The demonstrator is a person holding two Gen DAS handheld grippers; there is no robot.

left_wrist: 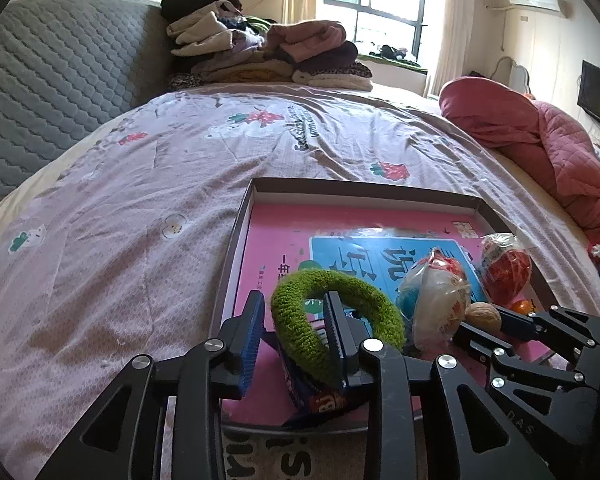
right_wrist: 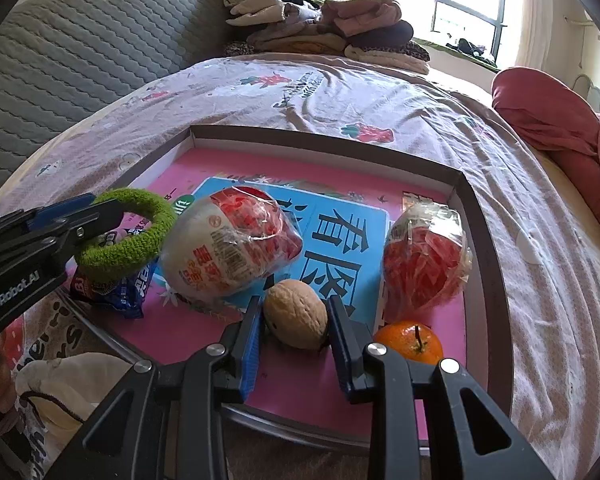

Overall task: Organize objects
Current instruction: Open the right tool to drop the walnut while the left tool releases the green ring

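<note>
A shallow box lid point(left_wrist: 476, 204) with a pink inside lies on the bed; it also shows in the right wrist view point(right_wrist: 466, 184). My left gripper point(left_wrist: 292, 312) is open, one finger through a fuzzy green hair ring point(left_wrist: 364, 300) whose near band sits between the fingers. The ring point(right_wrist: 140, 244) rests over a blue snack packet point(right_wrist: 134, 292). My right gripper point(right_wrist: 294, 312) is open with a walnut point(right_wrist: 296, 314) between its fingers, gaps on both sides. Two wrapped red-and-white egg-shaped packs point(right_wrist: 236, 248) point(right_wrist: 424, 264) and an orange point(right_wrist: 410, 340) lie in the lid.
Folded clothes point(left_wrist: 268, 52) are stacked at the bed's far end by a grey quilted headboard point(left_wrist: 60, 72). A pink quilt point(left_wrist: 552, 148) lies at the right. A cream printed cloth bag point(right_wrist: 56, 392) lies left of the lid.
</note>
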